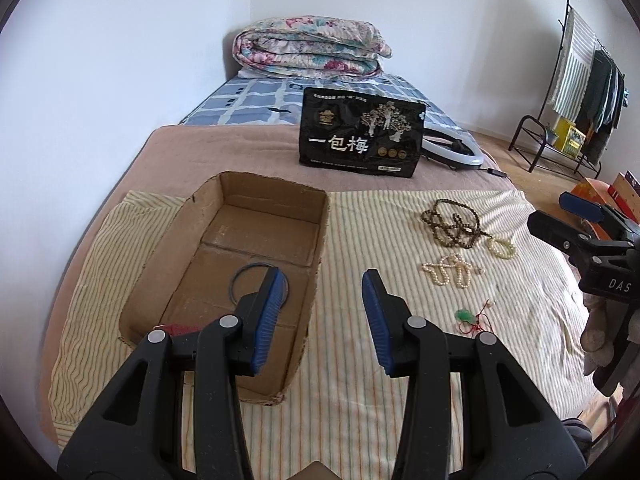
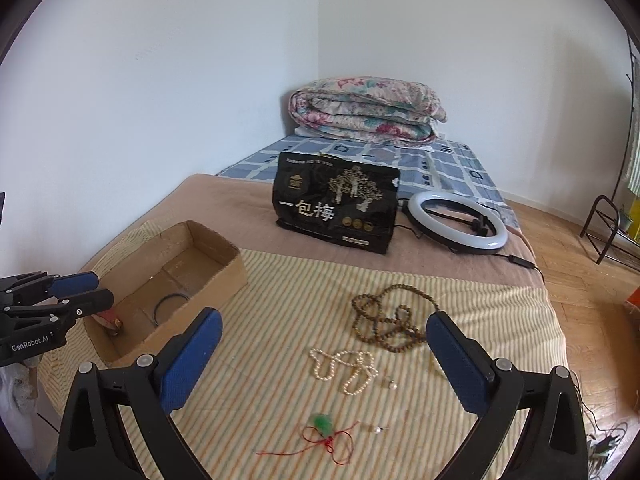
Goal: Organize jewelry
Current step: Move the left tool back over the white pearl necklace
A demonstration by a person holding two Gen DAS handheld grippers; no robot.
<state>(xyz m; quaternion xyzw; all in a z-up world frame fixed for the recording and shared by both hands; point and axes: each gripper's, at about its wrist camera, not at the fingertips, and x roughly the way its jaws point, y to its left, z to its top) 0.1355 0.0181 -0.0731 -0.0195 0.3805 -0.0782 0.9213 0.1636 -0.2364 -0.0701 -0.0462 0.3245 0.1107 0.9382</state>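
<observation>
An open cardboard box [image 1: 312, 236] [image 2: 224, 276] lies on the striped cloth, with a dark bangle [image 1: 240, 276] [image 2: 170, 304] and a red item [image 2: 108, 318] inside. My left gripper [image 1: 322, 320] is open and empty above the box's near right edge. On the cloth to the right lie a brown bead string [image 1: 454, 224] [image 2: 384, 320], a pearl necklace [image 1: 448, 270] [image 2: 348, 368], a pale bracelet [image 1: 500, 248] and a green pendant on red cord [image 1: 470, 318] [image 2: 324, 426]. My right gripper [image 2: 324, 364] is open and empty above the pearls.
A black snack bag [image 1: 360, 134] [image 2: 336, 208] stands behind the cloth, with a ring light [image 2: 456, 222] beside it. A folded floral quilt [image 1: 308, 46] lies at the bed's far end. A clothes rack [image 1: 576, 92] stands on the floor to the right.
</observation>
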